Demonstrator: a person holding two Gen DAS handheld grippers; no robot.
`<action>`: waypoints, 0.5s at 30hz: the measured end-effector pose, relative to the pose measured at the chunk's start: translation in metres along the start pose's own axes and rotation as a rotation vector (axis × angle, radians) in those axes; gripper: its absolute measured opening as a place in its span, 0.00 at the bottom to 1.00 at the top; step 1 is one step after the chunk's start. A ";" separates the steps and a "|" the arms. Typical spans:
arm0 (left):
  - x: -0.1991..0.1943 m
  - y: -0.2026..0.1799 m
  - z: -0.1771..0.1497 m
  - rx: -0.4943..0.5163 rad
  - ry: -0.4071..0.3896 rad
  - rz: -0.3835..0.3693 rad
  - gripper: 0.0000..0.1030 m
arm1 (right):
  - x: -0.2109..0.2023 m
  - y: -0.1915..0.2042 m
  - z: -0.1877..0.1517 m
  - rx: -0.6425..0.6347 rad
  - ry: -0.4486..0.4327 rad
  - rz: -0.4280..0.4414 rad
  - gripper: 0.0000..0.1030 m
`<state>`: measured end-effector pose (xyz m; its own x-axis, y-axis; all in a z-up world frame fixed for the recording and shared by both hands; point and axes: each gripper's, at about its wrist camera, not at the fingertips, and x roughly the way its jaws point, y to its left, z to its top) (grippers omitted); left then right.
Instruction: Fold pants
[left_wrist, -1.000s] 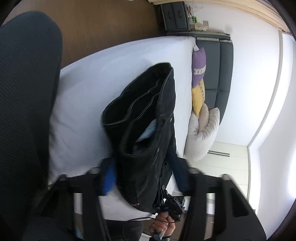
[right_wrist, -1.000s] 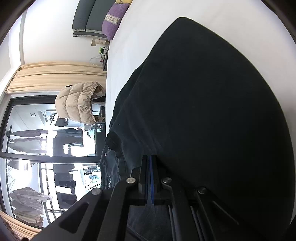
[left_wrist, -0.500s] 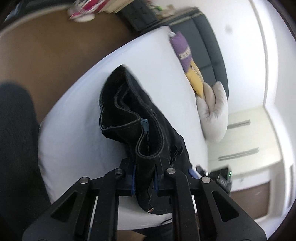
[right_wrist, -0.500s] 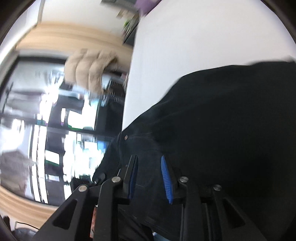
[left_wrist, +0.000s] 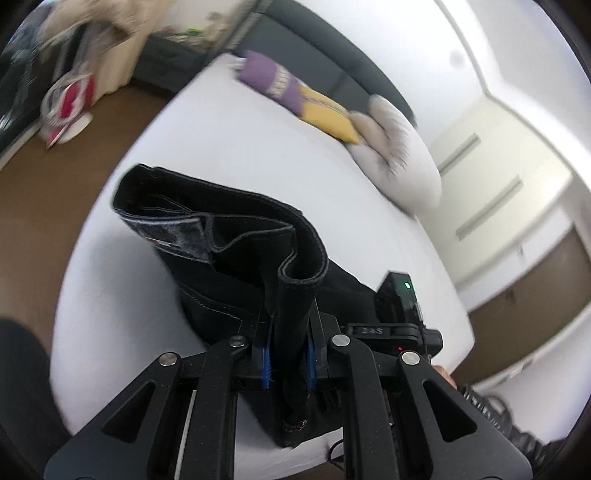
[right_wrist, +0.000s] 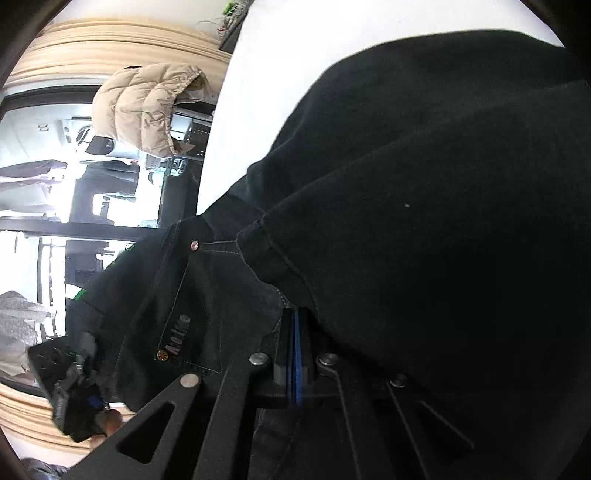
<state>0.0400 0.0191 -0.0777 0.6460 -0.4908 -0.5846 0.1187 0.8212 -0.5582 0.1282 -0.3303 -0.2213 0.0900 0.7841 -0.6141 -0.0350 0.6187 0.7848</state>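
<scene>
Black denim pants (left_wrist: 229, 236) hang bunched over the white bed (left_wrist: 258, 147). My left gripper (left_wrist: 290, 332) is shut on a thick fold of them, with the cloth squeezed between the blue pads (left_wrist: 265, 363) and the open waistband sticking up beyond. In the right wrist view the pants (right_wrist: 406, 221) fill most of the frame, with a pocket and rivets showing. My right gripper (right_wrist: 296, 332) is shut, its blue pads pressed together. Its tips are hidden under a hem, so I cannot tell if cloth is pinched. The right gripper's body (left_wrist: 397, 306) shows behind the pants.
A purple pillow (left_wrist: 266, 79), a yellow pillow (left_wrist: 325, 110) and a fluffy white cushion (left_wrist: 399, 147) lie along the bed's far side against a dark headboard (left_wrist: 332, 55). Brown floor (left_wrist: 55, 184) lies to the left. A tan puffer jacket (right_wrist: 147, 107) hangs by the window.
My left gripper closed on the pants, then rolled and lifted them off the bed. The right gripper's jaws opened briefly, shifted along the pants and closed again.
</scene>
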 end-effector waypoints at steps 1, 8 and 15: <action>0.013 -0.012 0.004 0.030 0.013 -0.005 0.11 | -0.006 0.002 0.001 0.002 0.001 0.014 0.05; 0.093 -0.095 -0.013 0.272 0.144 -0.013 0.11 | -0.102 0.037 0.013 -0.036 -0.161 0.220 0.85; 0.145 -0.151 -0.040 0.467 0.226 0.014 0.11 | -0.107 0.062 0.003 -0.163 -0.066 0.110 0.93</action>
<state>0.0855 -0.1877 -0.1024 0.4767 -0.4873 -0.7316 0.4687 0.8450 -0.2574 0.1196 -0.3760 -0.1064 0.1413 0.8456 -0.5148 -0.2083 0.5338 0.8196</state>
